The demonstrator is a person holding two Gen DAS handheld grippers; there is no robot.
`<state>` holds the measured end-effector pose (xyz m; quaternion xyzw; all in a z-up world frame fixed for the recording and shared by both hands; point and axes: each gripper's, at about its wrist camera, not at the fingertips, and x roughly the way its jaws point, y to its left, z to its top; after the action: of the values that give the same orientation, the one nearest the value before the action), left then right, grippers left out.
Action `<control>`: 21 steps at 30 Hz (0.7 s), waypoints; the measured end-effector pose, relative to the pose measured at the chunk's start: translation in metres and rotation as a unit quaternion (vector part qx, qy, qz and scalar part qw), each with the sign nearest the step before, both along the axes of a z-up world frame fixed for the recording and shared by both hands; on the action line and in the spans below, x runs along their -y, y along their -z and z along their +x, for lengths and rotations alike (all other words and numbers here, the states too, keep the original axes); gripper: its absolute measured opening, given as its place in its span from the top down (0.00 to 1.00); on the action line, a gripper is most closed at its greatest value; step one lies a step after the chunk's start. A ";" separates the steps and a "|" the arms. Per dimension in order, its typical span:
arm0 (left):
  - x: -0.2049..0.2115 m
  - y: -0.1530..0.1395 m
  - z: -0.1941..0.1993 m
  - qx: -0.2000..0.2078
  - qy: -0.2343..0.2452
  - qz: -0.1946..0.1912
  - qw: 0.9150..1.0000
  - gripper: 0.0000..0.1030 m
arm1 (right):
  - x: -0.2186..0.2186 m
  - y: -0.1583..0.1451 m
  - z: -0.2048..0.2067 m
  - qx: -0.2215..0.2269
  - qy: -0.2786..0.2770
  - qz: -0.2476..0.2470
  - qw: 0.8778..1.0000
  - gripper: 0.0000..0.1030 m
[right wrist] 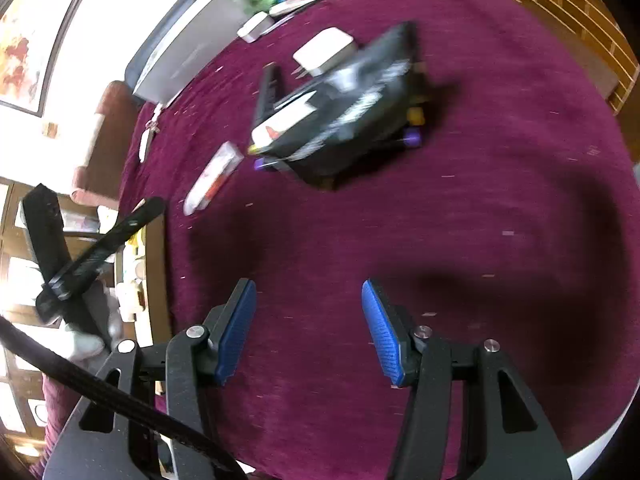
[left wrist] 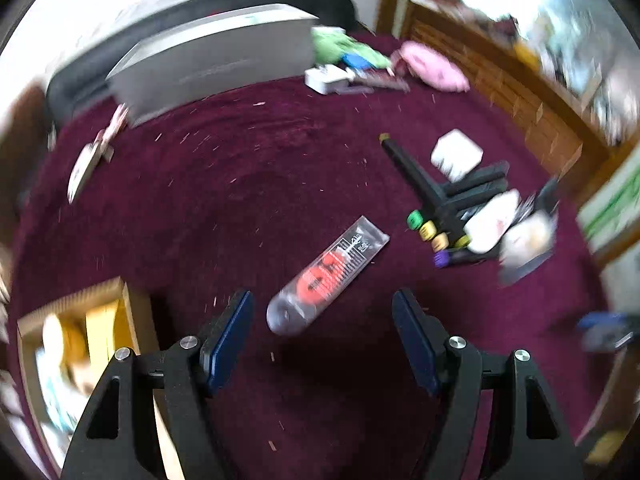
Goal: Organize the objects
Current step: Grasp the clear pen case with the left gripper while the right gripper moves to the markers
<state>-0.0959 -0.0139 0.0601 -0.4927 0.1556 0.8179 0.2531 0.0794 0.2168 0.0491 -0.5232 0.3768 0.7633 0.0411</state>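
On the maroon cloth of the desk [left wrist: 248,184], at about twelve o'clock just ahead of the left claw [left wrist: 322,312], lies a clear plastic packet with a red-orange print [left wrist: 330,276]. That claw's pads stand well apart with nothing between them; the packet sits just beyond the tips, not touched. The right claw [right wrist: 309,320] is likewise apart and empty, over bare cloth.

I judge this the reaching step: both claws are between picks, and the packet looks the likely next thing for the left. It lies slantwise, from seven to one o'clock, so the claw would want to come down astride its narrow width and close gently, since thin plastic may slip or crumple.

At two o'clock from the left claw a heap of black markers with coloured caps [left wrist: 448,216] lies tangled with white adapters [left wrist: 456,156], close enough to nudge if the claw swings wide. At eight o'clock an open wooden box [left wrist: 84,320] sits near, probably where things go. The middle of the cloth is open for moving; a grey case [left wrist: 216,64] and a wooden wall [left wrist: 508,92] bound the far side. Everything is motion-blurred, so fine detail is unsure.
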 end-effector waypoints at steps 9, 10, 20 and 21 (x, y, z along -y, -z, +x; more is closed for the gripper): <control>-0.023 0.037 -0.023 0.027 -0.014 -0.045 0.999 0.41 | -0.033 0.015 0.021 0.016 0.024 -0.008 1.000 0.47; -0.021 0.037 -0.024 0.046 -0.023 -0.033 0.998 0.47 | -0.035 0.015 0.022 0.014 0.024 -0.009 1.000 0.47; 0.003 0.031 0.014 0.082 -0.071 0.002 0.994 0.78 | -0.030 0.016 0.006 0.009 -0.001 -0.015 1.000 0.47; 0.007 0.030 0.022 0.084 -0.074 0.007 0.994 0.78 | -0.029 0.015 0.004 0.006 -0.004 -0.014 1.000 0.47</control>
<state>-0.0743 -0.0213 0.0304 -0.5683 0.0912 0.7910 0.2073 0.0831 0.2462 0.0345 -0.5301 0.3847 0.7549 0.0330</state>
